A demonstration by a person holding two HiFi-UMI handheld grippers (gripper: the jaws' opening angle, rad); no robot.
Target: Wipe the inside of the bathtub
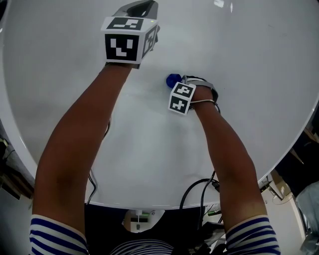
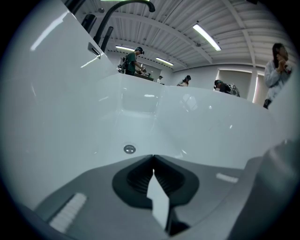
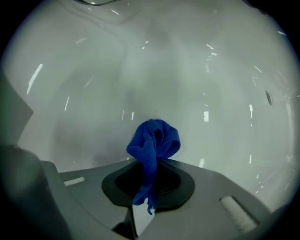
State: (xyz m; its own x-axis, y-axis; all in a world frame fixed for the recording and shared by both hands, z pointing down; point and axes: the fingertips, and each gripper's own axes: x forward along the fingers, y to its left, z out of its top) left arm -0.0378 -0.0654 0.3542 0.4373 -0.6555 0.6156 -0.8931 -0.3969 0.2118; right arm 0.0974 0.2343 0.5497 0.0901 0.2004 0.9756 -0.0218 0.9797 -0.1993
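Below me spreads the white inside of the bathtub (image 1: pixel 239 64). My right gripper (image 1: pixel 175 82) is low in the tub, shut on a bunched blue cloth (image 1: pixel 173 79). In the right gripper view the cloth (image 3: pixel 153 145) sticks out past the closed jaws toward the tub wall (image 3: pixel 187 79). My left gripper (image 1: pixel 144 7) is higher and further forward at the top of the head view, shut with nothing in it. Its own view looks along the tub floor to a round metal drain (image 2: pixel 129 149).
A dark faucet (image 2: pixel 117 14) arches over the tub's rim at the upper left of the left gripper view. Several people stand in the room beyond the far rim. Black cables (image 1: pixel 197 191) hang at the near rim by my body.
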